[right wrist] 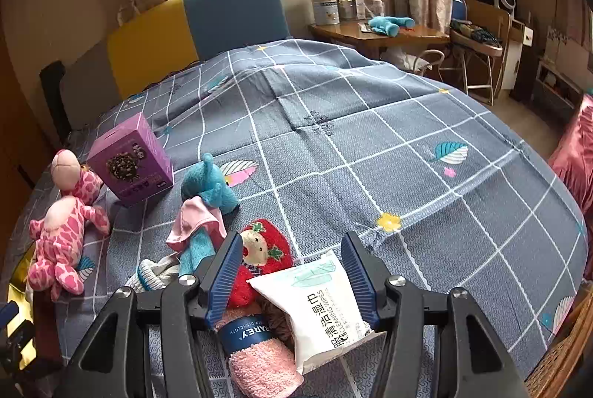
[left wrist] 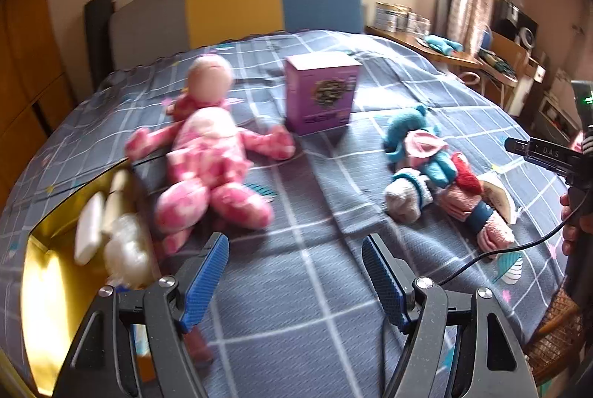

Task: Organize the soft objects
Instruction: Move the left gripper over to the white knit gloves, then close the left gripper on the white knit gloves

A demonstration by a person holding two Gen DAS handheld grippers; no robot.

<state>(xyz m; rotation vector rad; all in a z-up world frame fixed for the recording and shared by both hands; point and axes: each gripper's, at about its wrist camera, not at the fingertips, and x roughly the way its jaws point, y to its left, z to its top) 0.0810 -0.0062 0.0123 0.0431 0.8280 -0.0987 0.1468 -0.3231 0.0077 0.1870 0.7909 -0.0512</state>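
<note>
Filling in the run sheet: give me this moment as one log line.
left tongs: open, empty, over bed | right tongs: open above wipes pack | pink plush: lying untouched

pink spotted plush giraffe (right wrist: 61, 231) lies face-up at nine o'clock on the bed; teal plush elephant (right wrist: 209, 188) beside pink rolled towel (right wrist: 259, 361).

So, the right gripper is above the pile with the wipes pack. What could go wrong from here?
1. The wipes pack leans on the pink towel and red plush; closing the open right gripper here may catch two items together.
2. The cable lies beside the pile and could snag.
3. The purple box stands close to the pink giraffe; lifting the toy may tip it.
</note>
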